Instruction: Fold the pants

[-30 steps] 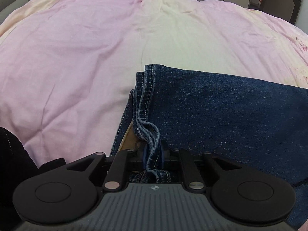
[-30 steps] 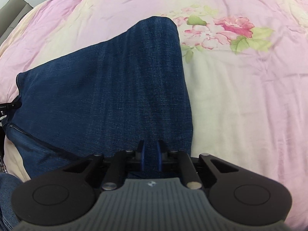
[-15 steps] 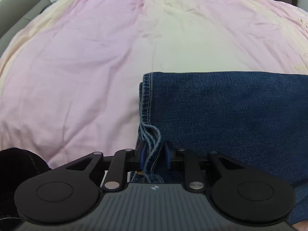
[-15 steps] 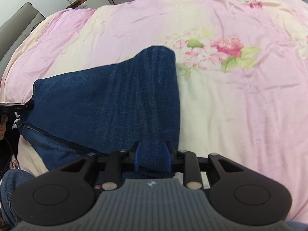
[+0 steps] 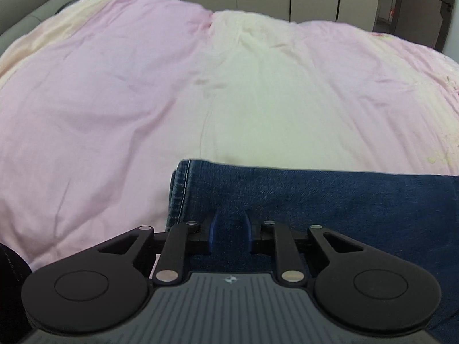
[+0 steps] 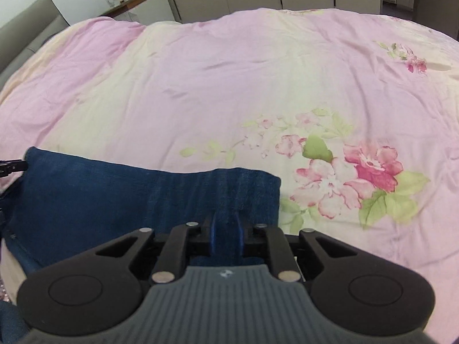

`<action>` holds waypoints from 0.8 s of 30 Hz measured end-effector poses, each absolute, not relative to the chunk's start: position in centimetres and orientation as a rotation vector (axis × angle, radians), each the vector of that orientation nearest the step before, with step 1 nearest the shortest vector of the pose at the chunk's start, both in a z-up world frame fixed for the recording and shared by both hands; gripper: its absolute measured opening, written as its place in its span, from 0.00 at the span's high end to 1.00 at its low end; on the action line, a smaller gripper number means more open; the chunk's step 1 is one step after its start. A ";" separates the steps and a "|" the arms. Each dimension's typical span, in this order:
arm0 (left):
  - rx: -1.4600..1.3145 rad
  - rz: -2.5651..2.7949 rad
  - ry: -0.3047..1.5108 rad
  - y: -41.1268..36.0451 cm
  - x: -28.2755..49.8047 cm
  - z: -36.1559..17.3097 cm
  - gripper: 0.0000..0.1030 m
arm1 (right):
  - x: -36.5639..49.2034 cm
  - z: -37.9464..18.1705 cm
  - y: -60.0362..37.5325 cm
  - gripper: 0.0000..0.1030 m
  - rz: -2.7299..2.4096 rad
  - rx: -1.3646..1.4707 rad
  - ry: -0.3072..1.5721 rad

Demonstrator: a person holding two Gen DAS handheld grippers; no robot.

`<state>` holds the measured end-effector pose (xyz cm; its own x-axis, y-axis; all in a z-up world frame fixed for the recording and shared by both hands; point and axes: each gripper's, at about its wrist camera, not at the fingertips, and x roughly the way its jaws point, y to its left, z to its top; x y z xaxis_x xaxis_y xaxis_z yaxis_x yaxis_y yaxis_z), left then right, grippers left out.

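Left tongs closing over folded jeans on bed; right tongs closed, apparently pinching denim.

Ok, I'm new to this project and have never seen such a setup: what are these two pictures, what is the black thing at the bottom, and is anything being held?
There is no robot here. A person holds a black two-finger gripper in each hand, and each one carries a wide-angle camera looking along its fingers. One picture is taken from the left gripper, the other from the right gripper. The black shape at the bottom is the tool itself, with blue pads at its tip. On the pink and cream floral bed cover lie folded dark blue denim jeans. The right gripper is shut on a ridge of the denim. The left gripper's jaws are closing, with denim showing between them near the stitched edge; I cannot tell whether they grip it yet.
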<state>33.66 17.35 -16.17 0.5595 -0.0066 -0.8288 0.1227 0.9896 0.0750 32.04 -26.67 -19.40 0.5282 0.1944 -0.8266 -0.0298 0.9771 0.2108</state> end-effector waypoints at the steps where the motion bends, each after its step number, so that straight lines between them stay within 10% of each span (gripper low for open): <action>1: 0.109 -0.082 0.984 17.7 33.9 -17.1 0.77 | 32.8 -20.1 -26.8 1.00 0.117 0.170 1.022; 11: 0.077 -0.094 1.039 18.6 34.7 -18.0 0.77 | 37.9 -25.7 -29.2 1.00 -0.045 0.155 1.080; 24: 0.188 -0.138 0.994 20.0 26.9 -12.6 0.75 | 25.2 -17.9 -26.0 0.92 0.184 0.142 1.031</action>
<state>26.91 19.98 -12.61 0.5387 -0.0302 -0.8420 0.2010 0.9751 0.0936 25.23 -25.97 -17.94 0.5008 0.2181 -0.8376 -0.0850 0.9754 0.2032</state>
